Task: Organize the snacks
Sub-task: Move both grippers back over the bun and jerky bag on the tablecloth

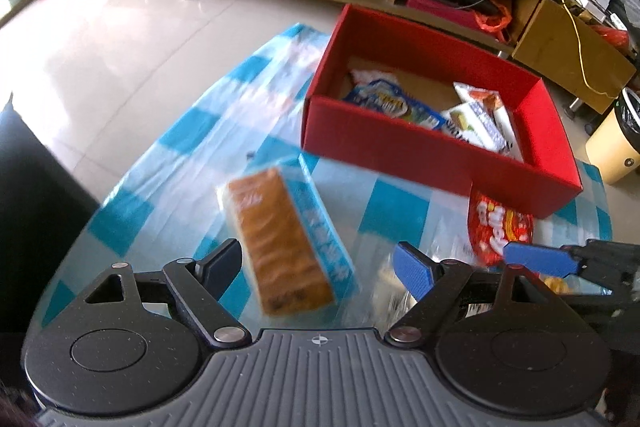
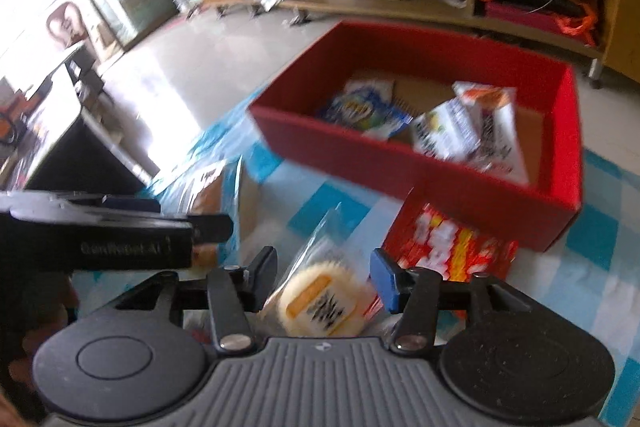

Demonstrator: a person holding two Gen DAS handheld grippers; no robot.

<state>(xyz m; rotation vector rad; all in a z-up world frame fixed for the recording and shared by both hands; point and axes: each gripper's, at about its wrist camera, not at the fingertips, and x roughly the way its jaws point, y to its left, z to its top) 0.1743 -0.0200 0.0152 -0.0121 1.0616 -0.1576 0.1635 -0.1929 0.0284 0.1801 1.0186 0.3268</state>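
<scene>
The task was found to be partly completed. Several snack packets had already been placed in the red box [image 1: 436, 155], which stood at the far side of the bench [image 1: 168, 211], the latter being covered with a blue-and-white checked cloth; among the contents a blue packet [image 1: 394, 103] and white wrappers [image 1: 480, 123] could be made out, though their lettering was too blurred to be read. Three items remained outside the box. A cake bar in a blue-edged clear wrapper [image 1: 286, 243] lay on the cloth between the fingers of the left tool [image 1: 318, 265], whose jaws were spread wide with neither pad seen to touch the wrapper; this tool was therefore judged to be released. A round pastry in a clear wrapper [image 2: 322, 297] lay between the fingers of the right tool [image 2: 322, 275]; its jaws stood apart, and no pressure on the wrapper was evident, so this tool too was judged to be released. A red snack bag [image 2: 448, 247] lay just in front of the box's near wall, beside the right tool. It was judged that these three items remained to be gripped and transferred to the box before the task could be regarded as complete.
</scene>
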